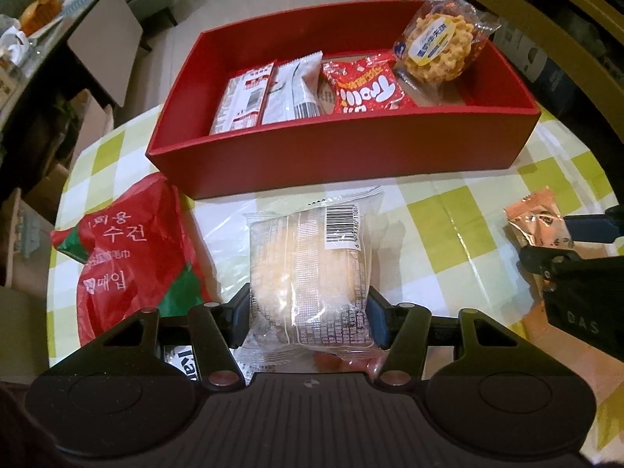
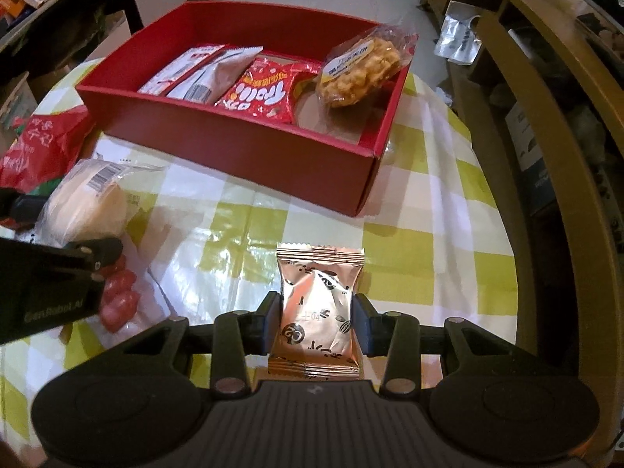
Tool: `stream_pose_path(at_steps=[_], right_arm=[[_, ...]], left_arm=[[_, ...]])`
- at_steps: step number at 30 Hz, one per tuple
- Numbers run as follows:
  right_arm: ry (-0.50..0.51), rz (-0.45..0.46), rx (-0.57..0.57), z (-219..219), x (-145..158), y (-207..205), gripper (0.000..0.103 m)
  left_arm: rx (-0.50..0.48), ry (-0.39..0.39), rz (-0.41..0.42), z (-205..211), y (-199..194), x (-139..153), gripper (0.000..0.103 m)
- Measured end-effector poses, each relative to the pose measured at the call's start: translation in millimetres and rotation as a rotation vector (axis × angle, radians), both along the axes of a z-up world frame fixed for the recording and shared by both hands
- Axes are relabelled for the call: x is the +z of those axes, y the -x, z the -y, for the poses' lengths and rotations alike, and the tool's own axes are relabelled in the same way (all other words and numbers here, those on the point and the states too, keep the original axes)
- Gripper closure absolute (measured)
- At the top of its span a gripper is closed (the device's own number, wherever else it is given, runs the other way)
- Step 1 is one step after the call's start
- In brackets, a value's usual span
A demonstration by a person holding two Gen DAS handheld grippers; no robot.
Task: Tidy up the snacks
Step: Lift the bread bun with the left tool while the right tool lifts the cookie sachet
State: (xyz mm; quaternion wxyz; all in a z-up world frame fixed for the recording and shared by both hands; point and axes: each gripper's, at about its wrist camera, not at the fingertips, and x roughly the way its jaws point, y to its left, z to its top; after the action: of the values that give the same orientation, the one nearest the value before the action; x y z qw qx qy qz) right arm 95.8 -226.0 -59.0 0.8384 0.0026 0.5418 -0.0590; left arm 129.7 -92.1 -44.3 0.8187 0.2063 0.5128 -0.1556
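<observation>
A clear-wrapped pale bun (image 1: 312, 273) lies in front of the red box (image 1: 343, 156), and my left gripper (image 1: 308, 319) is shut on its two sides. My right gripper (image 2: 316, 321) is shut on a copper foil snack packet (image 2: 318, 304) that points toward the box. The red box (image 2: 249, 156) holds two white packets (image 1: 269, 93), a red snack bag (image 1: 364, 87) and a wrapped golden cake (image 1: 438, 46) leaning on its right wall. In the right wrist view the bun (image 2: 87, 202) and the left gripper's fingers (image 2: 101, 251) show at the left.
A red and green plastic bag (image 1: 128, 257) lies left of the bun. Red sweets (image 2: 119, 296) lie under the left gripper. The green-and-white checked cloth (image 2: 409, 253) covers a round table. A wooden chair frame (image 2: 546, 156) stands close at the right; floor and shelves lie beyond.
</observation>
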Motion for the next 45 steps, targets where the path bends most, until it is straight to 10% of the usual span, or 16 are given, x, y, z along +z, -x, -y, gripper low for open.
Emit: stream_pose_path(at_steps=[26,45], right_arm=[[-0.046,0.183,-0.033,3.7,48.7,-31.2,0.055],[-0.024,-0.073,0.008,1.0,-22.2,-35.8,0.048]], left_arm=[[0.016,0.066,0.118,1.0,-7.3,38.3,0.039],[-0.011,0.034,0.028,3.4,-8.5,12.3,0.038]])
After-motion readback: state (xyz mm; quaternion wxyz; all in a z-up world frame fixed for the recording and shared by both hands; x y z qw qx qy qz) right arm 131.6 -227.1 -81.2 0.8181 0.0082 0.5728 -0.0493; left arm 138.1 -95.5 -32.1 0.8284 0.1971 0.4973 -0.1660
